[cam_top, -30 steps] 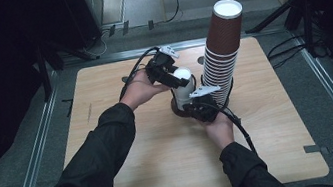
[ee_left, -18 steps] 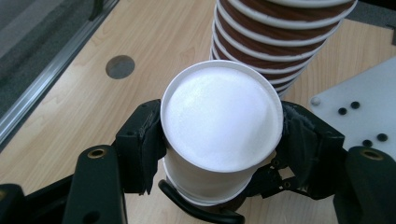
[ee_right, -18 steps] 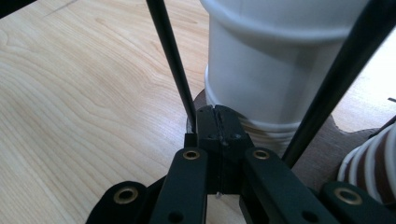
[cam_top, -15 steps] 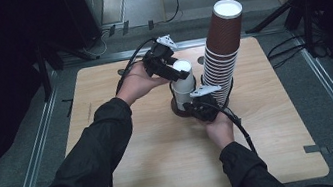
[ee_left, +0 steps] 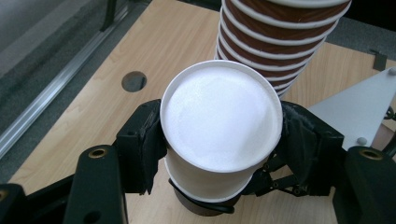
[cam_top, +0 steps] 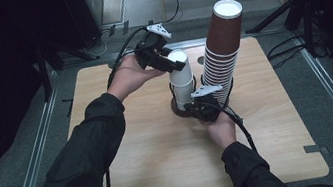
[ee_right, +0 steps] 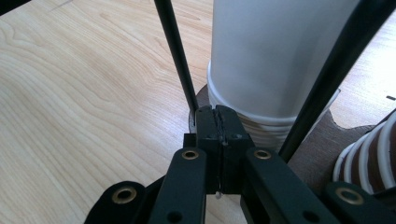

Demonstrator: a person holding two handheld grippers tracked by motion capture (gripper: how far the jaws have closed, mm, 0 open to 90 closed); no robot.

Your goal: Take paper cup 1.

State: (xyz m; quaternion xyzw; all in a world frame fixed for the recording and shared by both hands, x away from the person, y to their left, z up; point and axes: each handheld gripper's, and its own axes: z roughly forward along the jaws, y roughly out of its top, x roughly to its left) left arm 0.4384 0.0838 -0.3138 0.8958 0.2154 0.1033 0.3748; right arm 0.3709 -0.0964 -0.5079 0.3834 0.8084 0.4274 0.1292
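We see the left gripper (cam_top: 161, 59) with its jaws pinching the top white cup (ee_left: 219, 119) of a short white stack (cam_top: 183, 83) standing in a wire cup holder (ee_right: 180, 56) near the middle of the wooden tabletop (cam_top: 127, 145). The right gripper (ee_right: 219, 126) has its jaws pressed together at the holder's dark base (ee_right: 317, 149), apparently nipping its edge. Just beside the white stack, a tall stack of brown cups (cam_top: 221, 49) leans toward the far right.
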